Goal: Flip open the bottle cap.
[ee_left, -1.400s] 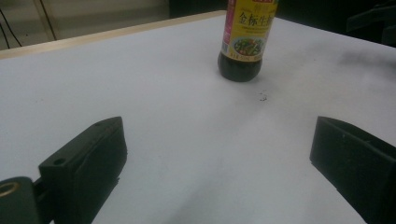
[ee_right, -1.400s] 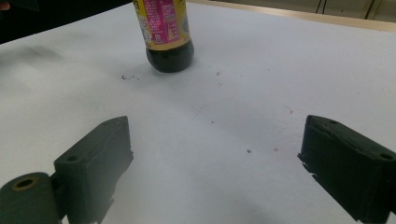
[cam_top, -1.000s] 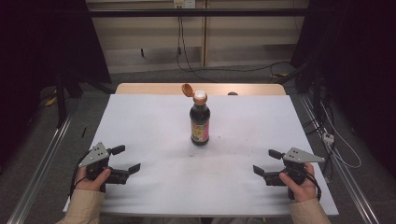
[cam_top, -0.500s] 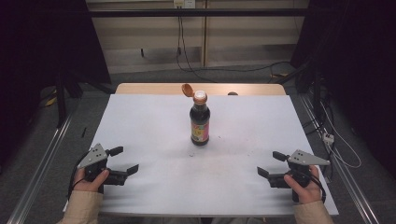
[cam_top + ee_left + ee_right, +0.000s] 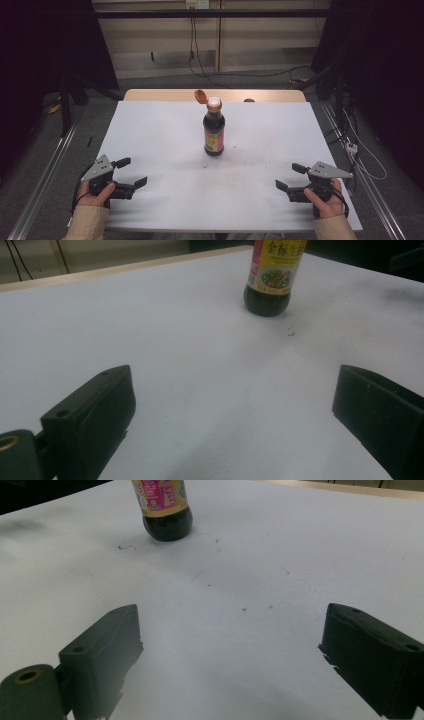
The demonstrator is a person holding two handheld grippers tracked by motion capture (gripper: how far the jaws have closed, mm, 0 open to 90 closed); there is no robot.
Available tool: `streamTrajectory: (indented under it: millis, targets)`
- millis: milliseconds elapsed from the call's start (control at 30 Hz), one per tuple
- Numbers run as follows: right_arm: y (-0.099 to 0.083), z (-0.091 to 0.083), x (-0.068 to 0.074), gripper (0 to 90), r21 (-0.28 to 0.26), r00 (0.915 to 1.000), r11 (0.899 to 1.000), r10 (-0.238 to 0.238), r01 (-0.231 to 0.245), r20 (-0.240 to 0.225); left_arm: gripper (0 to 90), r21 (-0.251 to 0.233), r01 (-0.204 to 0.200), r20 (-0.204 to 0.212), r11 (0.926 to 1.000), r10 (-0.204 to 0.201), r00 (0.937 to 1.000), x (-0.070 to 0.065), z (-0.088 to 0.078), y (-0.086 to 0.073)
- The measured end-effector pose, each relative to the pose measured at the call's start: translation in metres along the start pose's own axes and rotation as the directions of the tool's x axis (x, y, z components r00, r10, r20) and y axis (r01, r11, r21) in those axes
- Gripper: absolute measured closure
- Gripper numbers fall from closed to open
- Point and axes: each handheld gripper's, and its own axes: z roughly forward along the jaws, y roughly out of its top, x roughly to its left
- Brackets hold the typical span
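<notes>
- My left gripper has its jaws spread wide with nothing between them; in the left gripper view only bare white table lies in the gap.
- My right gripper is just the same, jaws parted and empty, the white surface showing between them in the right gripper view.
- Both sets of jaws point inward and forward toward the bottle, which I judge is why I hold them this way: parted wide enough to take it from either side.
- The bottle stands upright near the middle of the table, well apart from both grippers; its dark base and yellow label sit at the top of the left gripper view.
- Its orange flip cap hangs open to one side, leaving the white spout bare, so I would guess closing the cap is the work in hand.
- My left hand and right hand grip the handles low at the near corners of the table, sleeves just entering at the bottom.
</notes>
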Motion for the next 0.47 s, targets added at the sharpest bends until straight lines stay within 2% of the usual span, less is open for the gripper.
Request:
streamTrajectory:
  millis: [67,333,467]
  targets:
    - [-0.0003,0.0005,0.0003,8.5,0.001,1.0,1.0,0.002,-0.002,-0.004,3.3,0.004,-0.007,0.011,1.0,0.007,0.9999,-0.0001,0.0002,0.0007]
    - [-0.0005,0.0005,0.0009,8.5,0.006,1.0,1.0,-0.006,0.006,-0.001,3.3,0.003,-0.006,0.003,1.0,0.006,1.0,-0.0005,0.0013,0.0004]
    - [-0.0005,0.001,0.0015,8.5,0.005,1.0,1.0,-0.004,0.004,-0.002,3.3,0.006,-0.008,0.014,0.9999,0.008,0.9999,-0.0008,0.0018,0.0009]
